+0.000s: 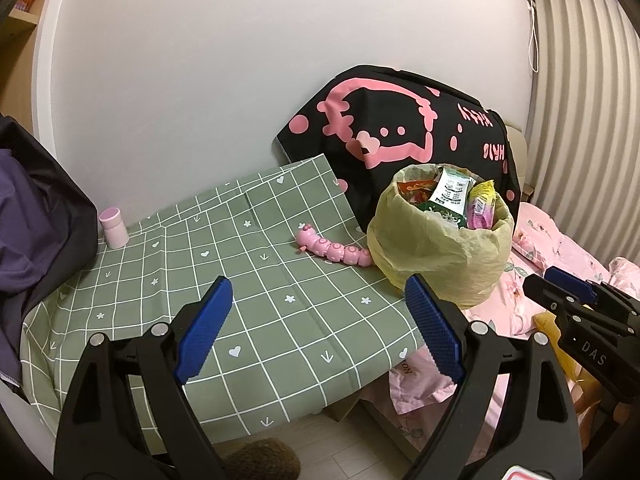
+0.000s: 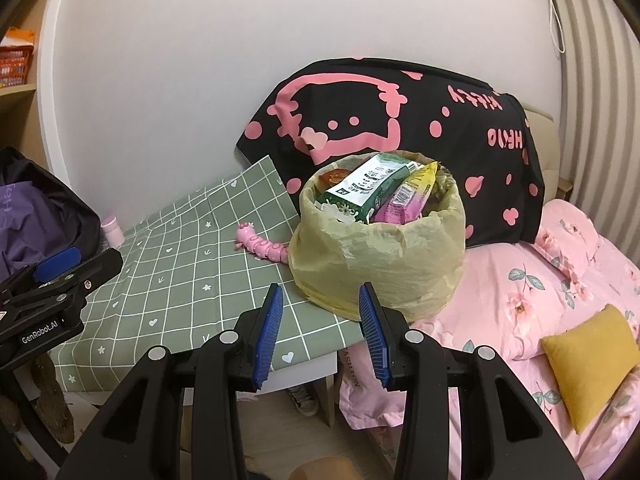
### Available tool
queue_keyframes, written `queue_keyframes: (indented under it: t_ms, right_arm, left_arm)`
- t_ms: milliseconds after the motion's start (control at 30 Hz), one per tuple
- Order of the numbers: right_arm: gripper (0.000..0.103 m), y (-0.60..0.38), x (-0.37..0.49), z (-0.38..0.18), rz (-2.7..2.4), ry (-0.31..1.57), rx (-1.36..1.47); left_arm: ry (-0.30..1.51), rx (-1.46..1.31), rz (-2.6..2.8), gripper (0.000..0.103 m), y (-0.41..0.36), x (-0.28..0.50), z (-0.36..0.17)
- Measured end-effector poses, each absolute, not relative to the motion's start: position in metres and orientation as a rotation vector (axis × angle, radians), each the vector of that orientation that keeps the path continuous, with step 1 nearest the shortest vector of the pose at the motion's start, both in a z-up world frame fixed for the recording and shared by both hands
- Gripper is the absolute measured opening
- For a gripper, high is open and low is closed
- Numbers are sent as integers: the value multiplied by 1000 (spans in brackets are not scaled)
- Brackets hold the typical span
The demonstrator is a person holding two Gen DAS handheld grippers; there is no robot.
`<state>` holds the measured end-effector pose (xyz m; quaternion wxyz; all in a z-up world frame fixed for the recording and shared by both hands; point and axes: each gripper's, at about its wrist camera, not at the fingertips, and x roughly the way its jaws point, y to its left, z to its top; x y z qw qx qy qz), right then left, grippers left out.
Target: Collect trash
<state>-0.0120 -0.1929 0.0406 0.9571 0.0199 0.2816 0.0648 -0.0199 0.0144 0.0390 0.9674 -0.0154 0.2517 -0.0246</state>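
2 empty grippers, left gripper (image 1: 318, 328) and right gripper (image 2: 320, 336), hang released before the full yellow-bagged round bin (image 2: 378, 240); collecting looks finished, so gathering the bag's rim seems next.

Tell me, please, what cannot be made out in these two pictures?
- Bin: its body, both views, wrapped by the yellow bag.
- Toy caterpillar: tail end, both views, behind the bin.
- Wrappers: print too small to read.
- Shoe: right view, mostly under the table.
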Motion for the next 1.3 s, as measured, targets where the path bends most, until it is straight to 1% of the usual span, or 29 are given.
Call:
queue_keyframes:
  t_ms: [1300]
  right_arm:
    - [38, -201, -17, 42, 125, 567, 50]
  left_arm:
    - [502, -22, -70, 84, 10, -22, 42]
